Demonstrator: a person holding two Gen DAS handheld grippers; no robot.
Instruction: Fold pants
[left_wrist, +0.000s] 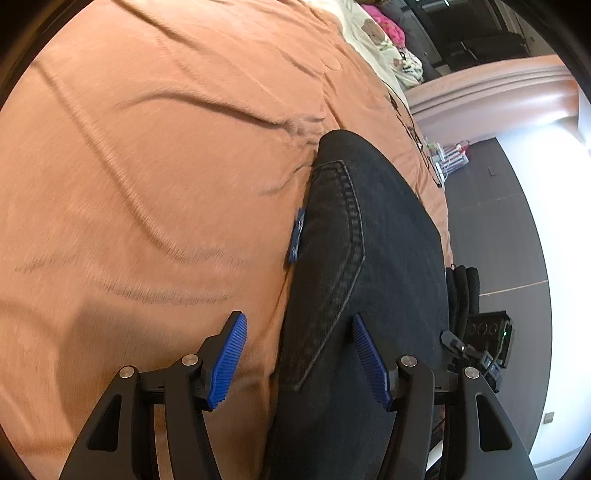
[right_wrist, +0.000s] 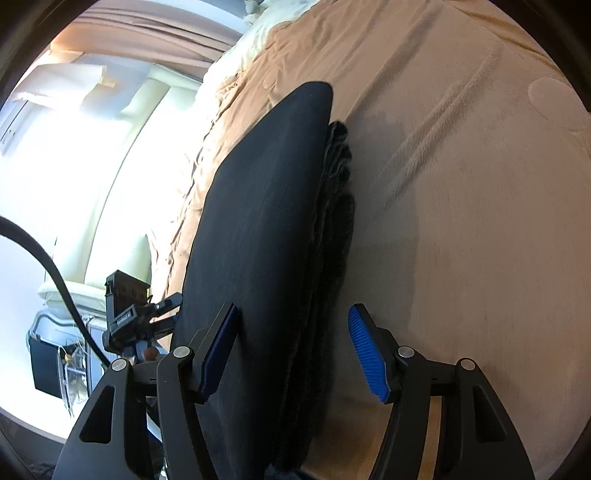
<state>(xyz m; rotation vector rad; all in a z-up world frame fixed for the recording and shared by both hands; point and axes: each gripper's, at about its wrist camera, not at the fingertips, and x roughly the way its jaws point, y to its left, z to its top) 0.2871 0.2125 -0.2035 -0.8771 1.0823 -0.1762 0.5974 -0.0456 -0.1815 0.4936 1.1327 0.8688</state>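
Note:
Black jeans (left_wrist: 365, 258) lie folded on an orange-brown bedspread (left_wrist: 147, 166), a stitched back pocket and a small blue label (left_wrist: 296, 236) facing up. My left gripper (left_wrist: 299, 325) is open above the near edge of the jeans, its blue pads apart and pressing on nothing. In the right wrist view the same jeans (right_wrist: 266, 221) show as a smooth dark folded stack with layered edges on the right side. My right gripper (right_wrist: 293, 314) is open too; the stack's edge runs between its pads without being pinched.
The other gripper's black body (left_wrist: 484, 343) shows at the jeans' right edge, and likewise a black gripper body (right_wrist: 136, 314) in the right wrist view. A cream blanket and pink toys (left_wrist: 384, 37) lie at the bed's head. Dark floor (left_wrist: 498, 221) runs beside the bed.

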